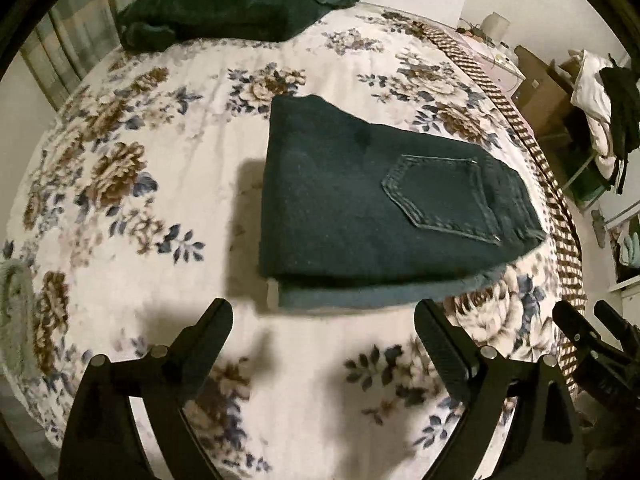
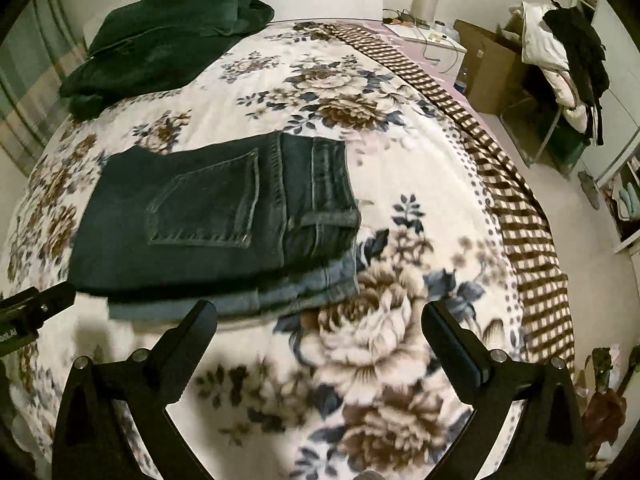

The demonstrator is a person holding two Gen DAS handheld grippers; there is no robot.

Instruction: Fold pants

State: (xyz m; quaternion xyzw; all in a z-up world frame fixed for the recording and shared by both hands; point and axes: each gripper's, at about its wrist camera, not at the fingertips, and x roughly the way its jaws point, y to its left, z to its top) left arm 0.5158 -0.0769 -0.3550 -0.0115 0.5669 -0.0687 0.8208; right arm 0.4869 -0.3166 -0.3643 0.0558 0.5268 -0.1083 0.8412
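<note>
Item one, what I cannot read well. Both views are smeared with motion blur, worst along the near edge of the bed (image 1: 168, 128) and in the flower print closest to my fingers. The black lens rim cuts off every corner. At the left edge of the left wrist view a pale fuzzy thing (image 1: 14, 300) is half out of frame; I cannot say what it is. The clutter on the nightstand (image 2: 426, 38) is too small to name. A chair heaped with light and dark clothes (image 2: 560, 52) stands beside the bed, its lower part blurred.

Item two, dark green garment (image 2: 160, 40): bunched at the far end of the bed by the white headboard, its top cut off in the left wrist view.

Item three, jeans (image 1: 360, 200): dark denim, folded into a compact stack flat on the floral blanket, a back pocket (image 2: 204, 204) facing up and a lighter denim layer showing along the near edge. How many layers lie underneath I cannot tell.

Item four, left gripper (image 1: 324, 320): fingers spread wide with nothing between them, hanging above the blanket. The jeans lie just beyond the fingertips, clear of them.

Item five, right gripper (image 2: 320, 320): fingers likewise wide apart and holding nothing. The jeans sit ahead and to the left of the left fingertip, not touching it. Each view catches a piece of the other gripper at its edge.
</note>
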